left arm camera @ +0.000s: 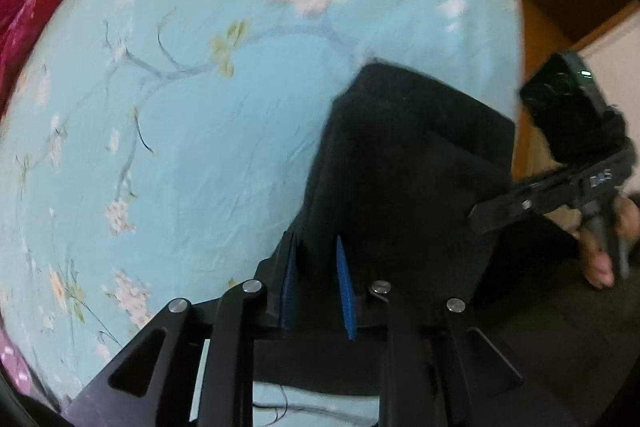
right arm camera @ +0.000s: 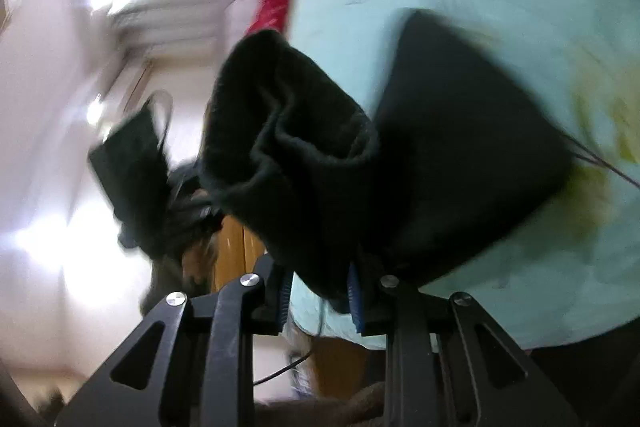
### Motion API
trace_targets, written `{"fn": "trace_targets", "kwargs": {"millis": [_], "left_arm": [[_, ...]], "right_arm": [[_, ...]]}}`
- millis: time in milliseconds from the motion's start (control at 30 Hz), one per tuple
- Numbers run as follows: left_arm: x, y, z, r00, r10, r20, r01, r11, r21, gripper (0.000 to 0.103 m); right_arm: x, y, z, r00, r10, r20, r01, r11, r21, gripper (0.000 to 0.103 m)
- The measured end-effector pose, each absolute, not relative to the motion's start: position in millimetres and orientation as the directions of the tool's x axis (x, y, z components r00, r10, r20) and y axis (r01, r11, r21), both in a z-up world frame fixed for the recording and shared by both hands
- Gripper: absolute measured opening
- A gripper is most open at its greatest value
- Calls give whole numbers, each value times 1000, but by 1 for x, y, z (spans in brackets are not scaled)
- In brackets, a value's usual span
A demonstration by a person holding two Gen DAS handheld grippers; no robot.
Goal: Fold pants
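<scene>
Surface: bed (left arm camera: pixel 168 131) with a blue floral sheet.
Pants: black pants (left arm camera: pixel 404 163) lie bunched by the bed's near edge, one end lifted off it.
Left gripper (left arm camera: pixel 316 287): jaws pinching black cloth, pointing down.
Right gripper (right arm camera: pixel 320 291): jaws pinching a gathered, raised end of the pants.
Progress: early, I judge; cloth still crumpled, no neat fold shows.
Left to do: spread flat, fold over, smooth.
</scene>
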State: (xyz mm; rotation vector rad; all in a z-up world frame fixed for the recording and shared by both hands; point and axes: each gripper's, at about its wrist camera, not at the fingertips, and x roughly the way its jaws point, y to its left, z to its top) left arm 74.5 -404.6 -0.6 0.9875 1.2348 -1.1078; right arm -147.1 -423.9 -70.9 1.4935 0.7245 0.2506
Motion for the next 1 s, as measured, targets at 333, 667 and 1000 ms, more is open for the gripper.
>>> {"fn": "trace_targets", "kwargs": {"millis": [333,667,1000], "left_arm": [[72,-426,30,-12,-194,-981,984,174,-47,77],[51,-446,1,-43,-203,-978,980,182,-81,58],[40,-449,31,-49,-257,-965,981,169,-95,25]], "right_arm": [[-184,-437,-61,813,452,-366,319,180,930,50],[-174,-441,-54,799,375,-470,356,335,872,46],[-201,-459,-57,868,411,-280,240,145,960,34]]}}
